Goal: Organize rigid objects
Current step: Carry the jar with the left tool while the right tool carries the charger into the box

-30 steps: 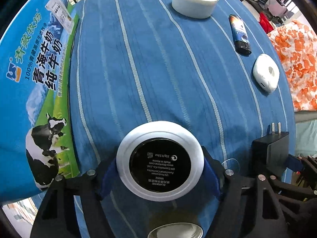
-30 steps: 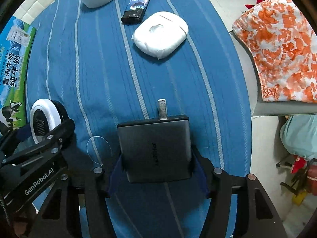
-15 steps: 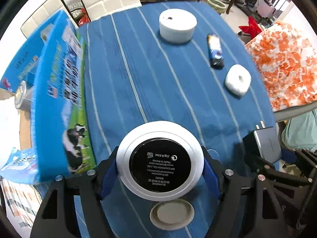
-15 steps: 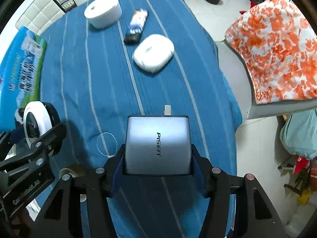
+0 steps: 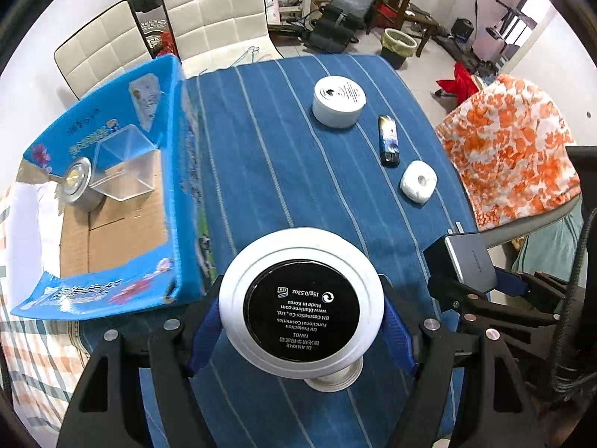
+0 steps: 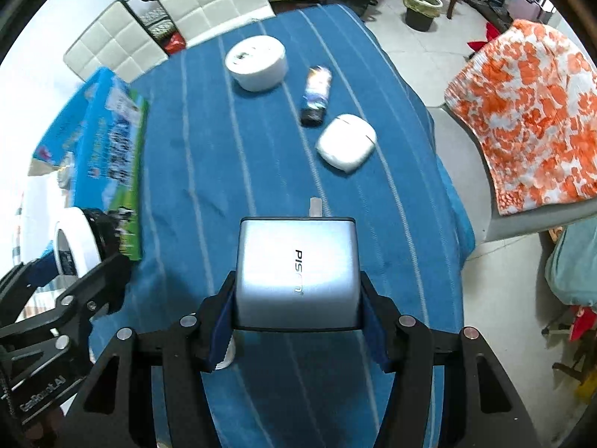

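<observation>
While aloft over desk (image 5: 283,171), left gripper (image 5: 302,313) fingers clamp round compact (image 5: 301,300) at rim, light, slick plastic; right gripper (image 6: 296,300) fingers pinch charger (image 6: 296,270) flanks, dense, rigid, smooth

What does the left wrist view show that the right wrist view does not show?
Only the left wrist view shows inside the blue box: a clear plastic container and a metal tin. Only the right wrist view shows the PISEN charger face-on in the right tool. Both show the white jar, the lighter, the white earbud case and the round compact in the left tool.
</observation>
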### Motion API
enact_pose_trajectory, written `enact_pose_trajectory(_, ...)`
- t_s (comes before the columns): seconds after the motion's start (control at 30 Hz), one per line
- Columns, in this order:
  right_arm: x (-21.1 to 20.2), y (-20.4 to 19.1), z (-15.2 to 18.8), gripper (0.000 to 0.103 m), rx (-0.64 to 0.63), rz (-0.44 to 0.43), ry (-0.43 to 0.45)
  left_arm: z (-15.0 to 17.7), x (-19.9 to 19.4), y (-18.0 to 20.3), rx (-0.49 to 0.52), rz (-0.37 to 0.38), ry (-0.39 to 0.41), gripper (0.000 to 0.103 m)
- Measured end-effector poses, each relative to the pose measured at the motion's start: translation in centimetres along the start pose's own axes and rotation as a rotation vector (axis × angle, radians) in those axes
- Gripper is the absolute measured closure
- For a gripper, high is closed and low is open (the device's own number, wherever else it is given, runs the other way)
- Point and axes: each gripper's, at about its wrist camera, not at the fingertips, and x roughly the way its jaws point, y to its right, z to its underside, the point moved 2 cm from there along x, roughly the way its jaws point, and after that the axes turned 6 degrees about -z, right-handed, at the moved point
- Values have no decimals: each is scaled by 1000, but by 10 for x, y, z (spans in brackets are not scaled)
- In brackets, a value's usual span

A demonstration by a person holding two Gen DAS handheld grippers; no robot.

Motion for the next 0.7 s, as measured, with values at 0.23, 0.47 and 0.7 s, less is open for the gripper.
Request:
enact_pose_trajectory(0.23, -47, -63, -15, 42, -83, -91, 78, -4, -46, -47, -64, 8, 56, 30)
enact_pose_trajectory(0.47, -60, -163, -35, 42, -160, -189, 138, -23, -93, -134, -130, -58, 134, 30)
enact_pose_trajectory(0.7, -11, -259, -46, 42, -200, -196, 113, -38, -83, -241, -197, -158, 134, 30)
